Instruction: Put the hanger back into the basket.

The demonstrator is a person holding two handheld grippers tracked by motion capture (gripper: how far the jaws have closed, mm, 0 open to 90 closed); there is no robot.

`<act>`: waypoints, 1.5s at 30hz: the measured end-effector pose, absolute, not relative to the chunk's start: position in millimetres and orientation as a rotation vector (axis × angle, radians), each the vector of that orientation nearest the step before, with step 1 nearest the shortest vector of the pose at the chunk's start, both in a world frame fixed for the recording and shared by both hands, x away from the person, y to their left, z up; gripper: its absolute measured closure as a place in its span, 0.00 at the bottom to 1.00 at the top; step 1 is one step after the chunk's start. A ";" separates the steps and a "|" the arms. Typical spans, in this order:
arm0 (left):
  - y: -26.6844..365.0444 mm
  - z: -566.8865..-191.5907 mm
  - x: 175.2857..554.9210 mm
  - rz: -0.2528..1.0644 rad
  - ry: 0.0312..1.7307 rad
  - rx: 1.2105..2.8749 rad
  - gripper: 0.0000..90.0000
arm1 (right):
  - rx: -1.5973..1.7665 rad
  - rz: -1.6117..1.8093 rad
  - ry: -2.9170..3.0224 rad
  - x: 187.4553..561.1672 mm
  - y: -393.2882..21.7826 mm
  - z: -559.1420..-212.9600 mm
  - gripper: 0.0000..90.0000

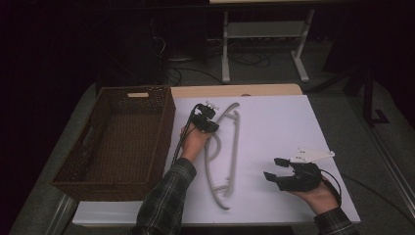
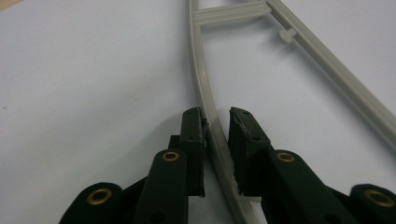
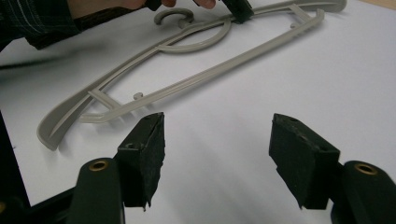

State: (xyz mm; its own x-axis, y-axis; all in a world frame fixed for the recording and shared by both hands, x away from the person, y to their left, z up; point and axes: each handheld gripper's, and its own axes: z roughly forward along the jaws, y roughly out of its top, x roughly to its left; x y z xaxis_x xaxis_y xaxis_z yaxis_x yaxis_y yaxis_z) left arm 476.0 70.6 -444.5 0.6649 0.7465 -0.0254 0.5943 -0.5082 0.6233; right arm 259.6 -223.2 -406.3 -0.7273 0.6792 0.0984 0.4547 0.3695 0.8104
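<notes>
High view: a grey plastic hanger (image 1: 229, 152) lies flat on the white worktop (image 1: 274, 132), just right of an empty wicker basket (image 1: 120, 142). The left gripper (image 1: 211, 116) sits over the hanger's upper arm, near the far end.

Left gripper view: the 2 fingers (image 2: 192, 140) straddle the hanger's curved rail (image 2: 205, 88), one on each side, narrow. The left pad looks to be against the rail; a thin gap shows at the right pad, so the grip is judged not yet firm.

Right gripper view: the right gripper (image 3: 217, 154) hovers above bare worktop with fingers wide and nothing between them, near the hanger's lower end (image 3: 60, 126) but apart from it.

Step in hand, as judged: securing the hanger with the left gripper. The next move calls for closing fully on the rail before any lift; a thin, long rail may pivot or slip in a single-point hold. The basket beside it is the likely destination.
</notes>
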 end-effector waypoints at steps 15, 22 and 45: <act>-15.9 -444.7 466.0 0.180 0.727 2.369 0.91 | 1.009 1.303 2.368 259.0 -226.2 -404.5 0.39; -53.2 -445.5 453.9 0.113 0.616 2.387 0.91 | 0.999 1.309 2.371 259.8 -225.8 -404.7 0.39; 84.0 -400.2 379.0 0.071 0.778 2.151 0.39 | 1.042 1.197 2.429 277.2 -220.9 -423.7 0.93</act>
State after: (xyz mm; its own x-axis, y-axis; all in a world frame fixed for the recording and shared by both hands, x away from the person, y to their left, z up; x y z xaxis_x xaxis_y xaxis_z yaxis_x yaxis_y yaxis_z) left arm 379.0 84.0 -400.2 0.8067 0.5533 -0.2075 0.5063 -0.4660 0.7256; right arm 277.2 -220.9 -423.7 -0.7172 0.6907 0.0930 0.4944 0.4101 0.7664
